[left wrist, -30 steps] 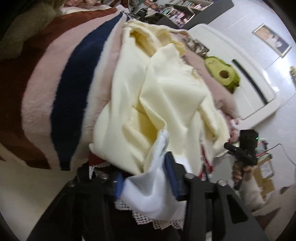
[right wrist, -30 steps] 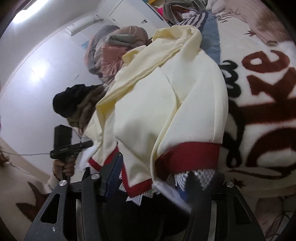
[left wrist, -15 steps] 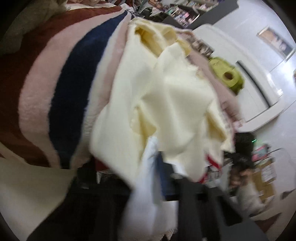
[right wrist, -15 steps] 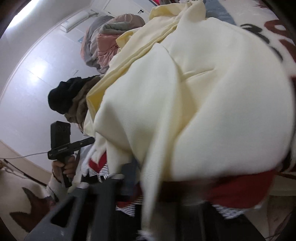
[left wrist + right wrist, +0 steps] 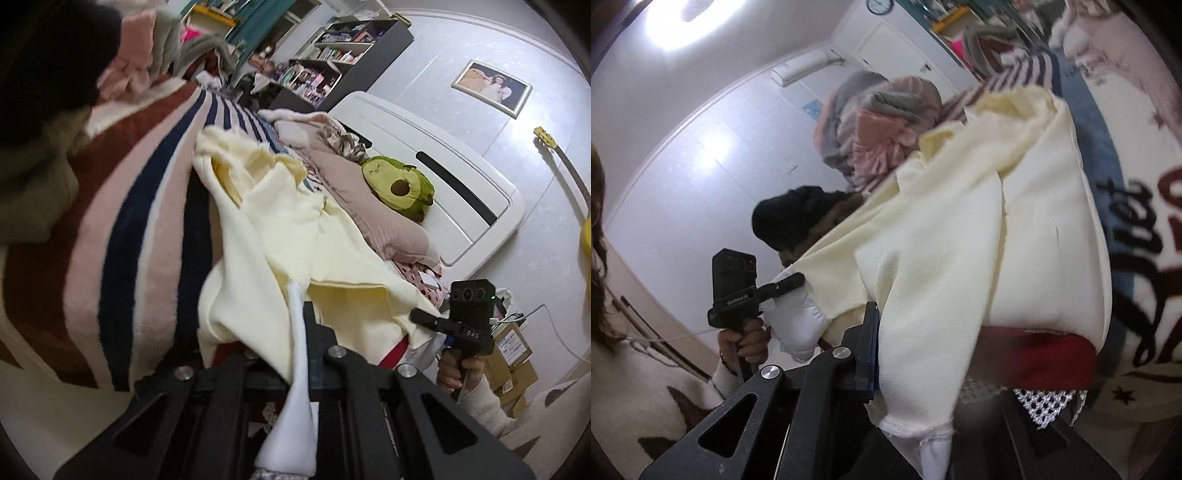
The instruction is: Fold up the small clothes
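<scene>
Across the bed, from the left, a heap of dark and pink clothing point(image 5: 122, 66) is seen above a striped blanket point(image 5: 110, 229) in brown, pink and navy. On that blanket the task's thing, a pale yellow garment point(image 5: 266, 229) with a red hem, is spread and drawn up toward the camera. Its white edge is clamped in the left gripper point(image 5: 301, 332), whose fingers are pressed fully together on the cloth. Farther right lie a beige pillow point(image 5: 373, 218) and a green avocado-shaped plush point(image 5: 397, 184), backed by a white headboard point(image 5: 443, 177); beyond hang a framed picture point(image 5: 491, 88) and a yellow guitar point(image 5: 576, 199). At the lower right the right gripper point(image 5: 424, 317) is seen, closed on the garment's other corner, gripped by a hand point(image 5: 458, 369); its printed label is too small to be read. In the right wrist view large dark lettering point(image 5: 1145, 240) on the white blanket is cut off and blurred, and cannot be made out; a small white brand mark on the left gripper's body is likewise illegible.
</scene>
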### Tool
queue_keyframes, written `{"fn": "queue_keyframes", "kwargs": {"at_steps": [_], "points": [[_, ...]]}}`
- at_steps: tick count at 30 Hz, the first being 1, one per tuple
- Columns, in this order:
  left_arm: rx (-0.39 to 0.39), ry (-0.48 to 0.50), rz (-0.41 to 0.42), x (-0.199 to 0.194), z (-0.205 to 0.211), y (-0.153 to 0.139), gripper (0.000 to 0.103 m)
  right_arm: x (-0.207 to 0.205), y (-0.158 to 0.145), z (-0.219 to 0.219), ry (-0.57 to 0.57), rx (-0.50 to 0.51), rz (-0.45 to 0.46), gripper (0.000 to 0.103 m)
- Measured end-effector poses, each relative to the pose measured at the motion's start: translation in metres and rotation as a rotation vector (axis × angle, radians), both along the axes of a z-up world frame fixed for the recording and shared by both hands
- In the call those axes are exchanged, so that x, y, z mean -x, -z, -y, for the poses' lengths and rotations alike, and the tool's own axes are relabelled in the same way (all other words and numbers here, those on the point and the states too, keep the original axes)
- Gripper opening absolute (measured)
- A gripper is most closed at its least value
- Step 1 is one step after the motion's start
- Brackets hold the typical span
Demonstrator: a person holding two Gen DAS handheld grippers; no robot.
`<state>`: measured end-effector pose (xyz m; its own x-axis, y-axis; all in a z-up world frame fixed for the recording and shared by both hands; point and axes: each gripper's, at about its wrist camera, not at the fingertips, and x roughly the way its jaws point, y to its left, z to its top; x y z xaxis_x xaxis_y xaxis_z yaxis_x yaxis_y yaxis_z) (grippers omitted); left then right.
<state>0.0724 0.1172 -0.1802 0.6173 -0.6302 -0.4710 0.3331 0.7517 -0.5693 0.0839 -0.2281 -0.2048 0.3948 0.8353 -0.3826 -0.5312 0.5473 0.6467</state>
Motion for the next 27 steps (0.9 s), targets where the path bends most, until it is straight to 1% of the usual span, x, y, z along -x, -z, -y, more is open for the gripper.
{"fn": "queue_keyframes", "kwargs": {"at_steps": [4,8,12,14,21,25,27], "points": [[0.007,0.006,0.034,0.015,-0.001,-0.014,0.003,0.01,-0.014,0.0,0.017,-0.004,0.047,0.002],[0.023,0.017,0.08,0.034,-0.004,-0.033,0.003,0.027,-0.029,-0.002,0.0,0.003,0.082,0.002],[0.016,0.014,0.125,0.054,-0.006,-0.054,0.003,0.042,-0.046,-0.009,-0.007,-0.003,0.114,0.002],[0.014,0.011,0.141,0.064,-0.009,-0.062,0.003,0.054,-0.058,-0.01,-0.01,-0.008,0.139,0.002],[0.023,0.013,0.237,0.101,-0.02,-0.104,0.003,0.093,-0.099,-0.023,-0.044,-0.001,0.25,0.002],[0.013,-0.005,0.267,0.104,-0.025,-0.125,0.003,0.102,-0.118,-0.028,-0.041,0.015,0.289,0.002],[0.014,-0.023,0.269,0.098,-0.026,-0.132,0.003,0.095,-0.126,-0.028,-0.015,0.015,0.291,0.002]]}}
